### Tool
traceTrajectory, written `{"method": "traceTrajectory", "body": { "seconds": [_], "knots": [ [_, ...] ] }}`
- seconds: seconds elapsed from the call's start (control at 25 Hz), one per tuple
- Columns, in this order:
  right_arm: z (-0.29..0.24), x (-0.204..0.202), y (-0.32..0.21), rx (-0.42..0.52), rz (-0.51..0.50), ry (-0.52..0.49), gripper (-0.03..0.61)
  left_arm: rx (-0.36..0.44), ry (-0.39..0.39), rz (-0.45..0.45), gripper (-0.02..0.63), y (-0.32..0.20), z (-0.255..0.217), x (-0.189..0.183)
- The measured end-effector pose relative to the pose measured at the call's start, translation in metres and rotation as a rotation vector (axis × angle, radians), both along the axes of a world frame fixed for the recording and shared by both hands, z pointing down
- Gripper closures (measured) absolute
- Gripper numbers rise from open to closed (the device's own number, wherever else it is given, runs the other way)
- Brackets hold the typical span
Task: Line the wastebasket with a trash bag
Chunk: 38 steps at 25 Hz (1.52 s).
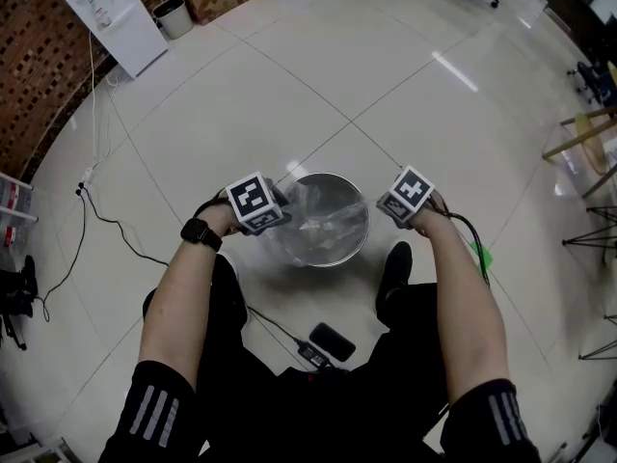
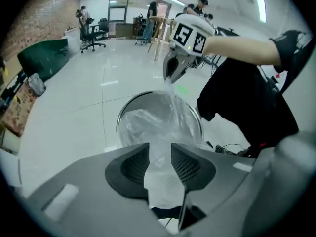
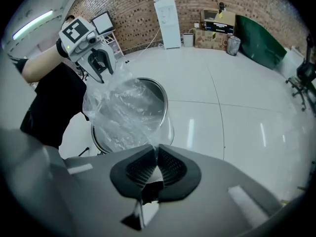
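A round metal wastebasket (image 1: 349,247) stands on the tiled floor between the person's feet. A clear trash bag (image 1: 323,215) hangs over its mouth, stretched between both grippers. My left gripper (image 1: 278,222) is at the basket's left rim. In the left gripper view its jaws (image 2: 160,149) stand apart, with bag film (image 2: 153,122) lying in the gap. My right gripper (image 1: 393,212) hovers at the right rim. Its jaws (image 3: 156,154) are shut on an edge of the bag (image 3: 123,112). The far corner of the bag reaches up to the left gripper (image 3: 101,68).
A black device (image 1: 333,340) and its cable lie on the floor near the person's legs. Another cable (image 1: 106,222) runs along the left. A white water dispenser (image 1: 116,17) and a small bin (image 1: 174,15) stand by the brick wall. A wooden stool (image 1: 588,143) is at right.
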State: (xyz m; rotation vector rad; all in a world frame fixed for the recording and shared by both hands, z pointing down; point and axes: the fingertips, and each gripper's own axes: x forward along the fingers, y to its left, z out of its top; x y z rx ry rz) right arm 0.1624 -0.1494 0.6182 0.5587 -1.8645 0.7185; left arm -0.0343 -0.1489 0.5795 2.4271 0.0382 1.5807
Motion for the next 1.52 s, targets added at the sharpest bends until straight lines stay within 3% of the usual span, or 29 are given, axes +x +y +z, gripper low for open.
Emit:
{"method": "traceTrajectory", "body": {
  "seconds": [0.08, 0.16, 0.2, 0.32, 0.4, 0.68, 0.72, 0.8, 1.0, 1.12, 1.36, 1.52],
  "knots": [
    [0.002, 0.008, -0.001, 0.004, 0.002, 0.019, 0.572, -0.083, 0.041, 0.006, 0.480, 0.007, -0.017, -0.003],
    [0.003, 0.010, 0.000, 0.000, 0.000, 0.019, 0.572, -0.115, 0.072, -0.010, 0.472, 0.004, -0.031, -0.006],
    [0.002, 0.008, 0.001, -0.006, 0.000, 0.011, 0.572, -0.087, 0.082, -0.038, 0.469, -0.006, -0.035, -0.009],
    [-0.001, 0.009, 0.004, -0.020, 0.009, -0.002, 0.572, 0.113, 0.073, -0.170, 0.469, -0.057, -0.042, -0.020],
    [-0.001, 0.012, 0.003, -0.019, 0.016, -0.003, 0.572, 0.179, 0.054, -0.236, 0.469, -0.079, -0.039, -0.029],
    [0.001, 0.014, -0.005, -0.012, 0.054, -0.038, 0.572, 0.044, -0.009, -0.275, 0.430, -0.076, 0.023, -0.044],
    [0.003, 0.017, -0.007, -0.010, 0.076, -0.050, 0.572, 0.040, -0.006, -0.280, 0.462, -0.077, 0.027, -0.043],
    [0.005, 0.021, -0.017, 0.012, 0.126, -0.072, 0.572, 0.056, 0.013, -0.297, 0.606, -0.086, 0.029, -0.040],
    [0.013, 0.033, -0.038, 0.063, 0.236, -0.082, 0.572, 0.131, 0.052, -0.390, 0.620, -0.118, 0.030, -0.038],
    [0.028, 0.042, -0.047, 0.087, 0.264, -0.035, 0.572, 0.131, 0.051, -0.453, 0.619, -0.127, 0.048, -0.040],
    [0.059, 0.037, -0.051, 0.065, 0.243, 0.021, 0.572, 0.047, -0.033, -0.457, 0.620, -0.112, 0.100, -0.045],
    [0.080, 0.021, -0.030, -0.036, 0.158, 0.025, 0.572, -0.076, -0.062, -0.396, 0.618, -0.085, 0.121, -0.041]
  ]
}}
